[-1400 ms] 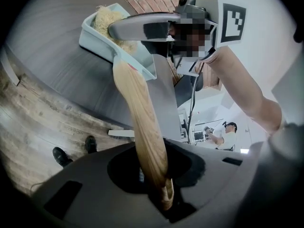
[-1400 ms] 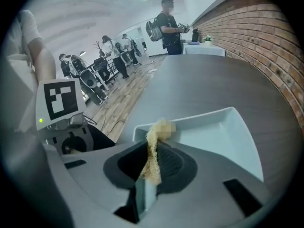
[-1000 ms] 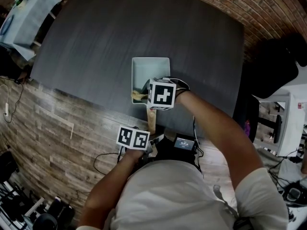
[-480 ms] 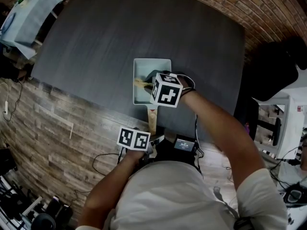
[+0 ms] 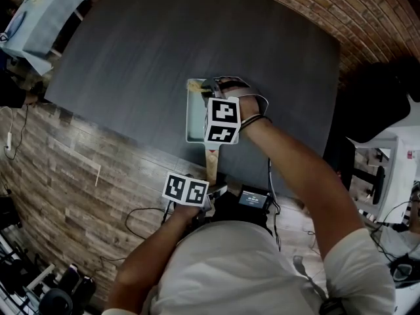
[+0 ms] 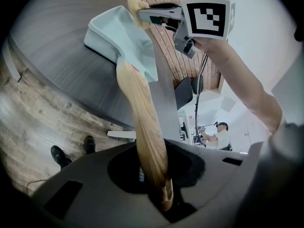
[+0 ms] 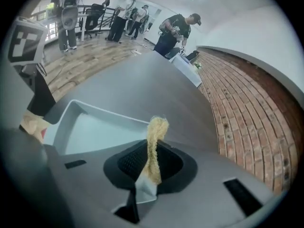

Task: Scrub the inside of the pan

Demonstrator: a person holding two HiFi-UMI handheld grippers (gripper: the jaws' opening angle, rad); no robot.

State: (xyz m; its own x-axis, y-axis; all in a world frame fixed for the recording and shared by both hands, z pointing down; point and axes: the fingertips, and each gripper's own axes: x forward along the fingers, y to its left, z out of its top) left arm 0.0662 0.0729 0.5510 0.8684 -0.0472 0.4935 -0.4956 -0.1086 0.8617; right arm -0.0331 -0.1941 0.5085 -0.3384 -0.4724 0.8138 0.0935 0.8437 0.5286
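Observation:
A pale rectangular pan (image 5: 195,113) lies on the dark table (image 5: 131,51), its wooden handle (image 5: 211,163) pointing toward me. My left gripper (image 5: 205,189) is shut on the end of that handle (image 6: 142,122), off the table's near edge. My right gripper (image 5: 206,88) reaches over the pan's far end, shut on a tan scrubber (image 5: 195,88). In the right gripper view the scrubber (image 7: 156,144) stands up between the jaws of the right gripper (image 7: 147,172) above the pan's inside (image 7: 95,129). From the left gripper (image 6: 159,177) I see the pan (image 6: 124,38) and the scrubber (image 6: 135,6) at its far rim.
The table's near edge (image 5: 118,133) borders a wood floor (image 5: 72,189). A brick wall (image 5: 367,18) runs on the far right. A blue-covered table (image 5: 36,21) stands at the top left. A black device (image 5: 252,197) and cables lie near my body. People (image 7: 178,30) stand far off.
My right gripper has carried the scrubber from the pan's near end to its far end. The left gripper has kept its hold on the handle in the same spot.

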